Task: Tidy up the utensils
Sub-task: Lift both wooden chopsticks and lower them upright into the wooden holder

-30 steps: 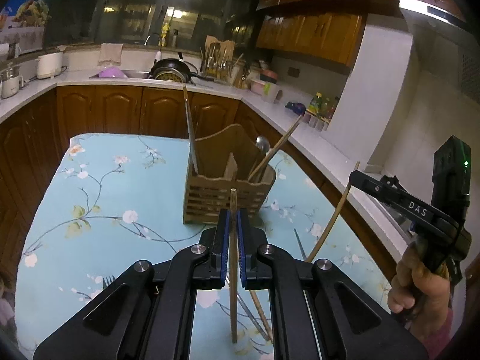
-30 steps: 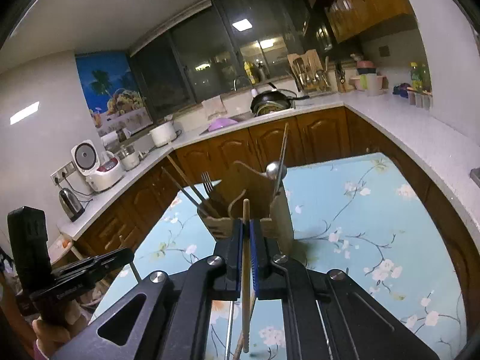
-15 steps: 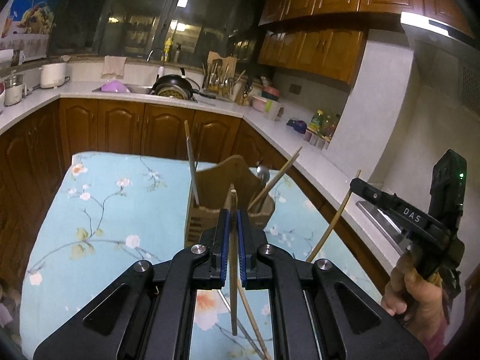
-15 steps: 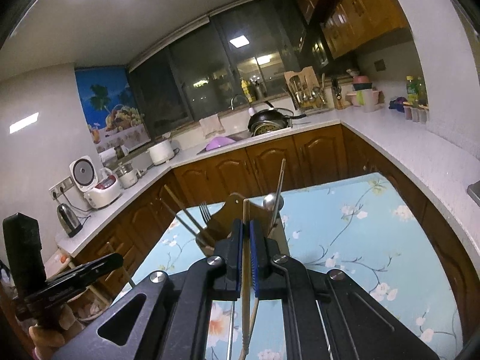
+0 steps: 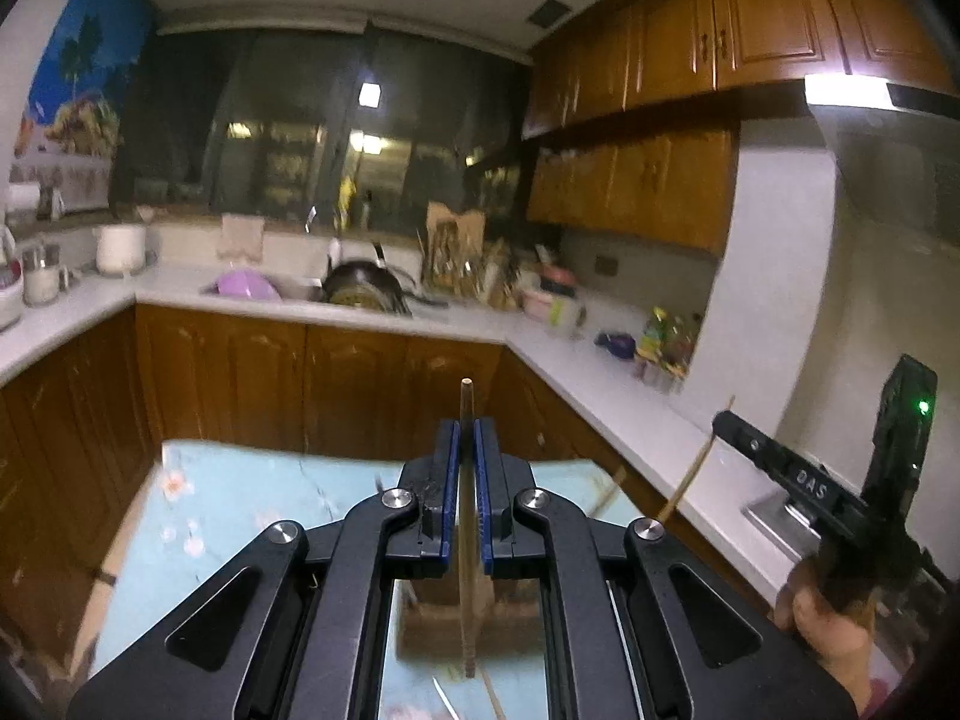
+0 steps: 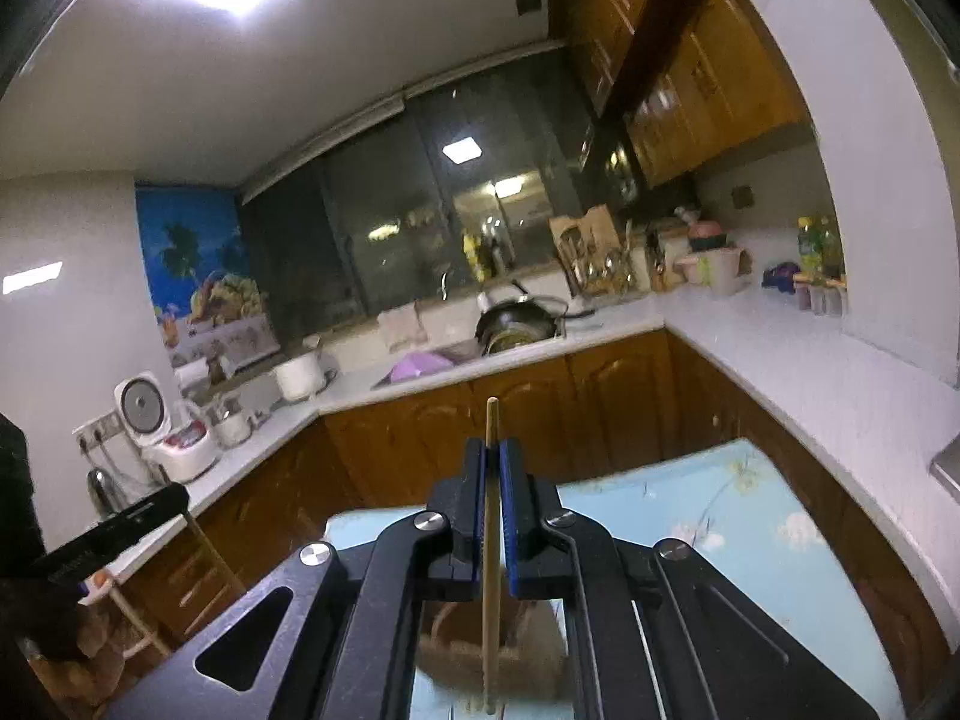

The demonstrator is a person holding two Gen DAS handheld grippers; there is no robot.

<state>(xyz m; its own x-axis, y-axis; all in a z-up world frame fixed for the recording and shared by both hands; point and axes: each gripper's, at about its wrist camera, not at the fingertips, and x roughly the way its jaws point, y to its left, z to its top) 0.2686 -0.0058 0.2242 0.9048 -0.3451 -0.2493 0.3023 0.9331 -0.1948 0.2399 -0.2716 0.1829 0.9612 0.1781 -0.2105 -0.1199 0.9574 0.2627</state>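
Left claw (image 5: 467, 483): pinched tight on one wooden chopstick (image 5: 465, 531), which stands nearly upright between my blue pads (image 5: 449, 486), its tip poking above them and its lower end hanging below.
Right claw (image 6: 492, 507): likewise clamped on a second chopstick (image 6: 490, 564), upright between the pads (seen from my left camera, it rides at the far right edge, in a bare hand (image 5: 831, 633)).
Utensil holder (image 5: 447, 615): a slatted wooden box on the flowered bench (image 5: 240, 498), low in both views, showing only through the gaps in the claw frames; both sticks hang above it.
Step in hand: carrying a pair of chopsticks over the holder, neither yet dropped in, as I judge it.
Next move: bring each lower tip over an open compartment, lower it inside, then loosen the pads; both sticks want to stay upright so they do not catch the rim.
Hard to make out: the holder is blurred and mostly covered by my own claws, so I cannot tell which compartment lies under either stick, or what it already holds.
Loose pieces: a thin stick or two on the bench at the bottom edge of the left view, cut off.
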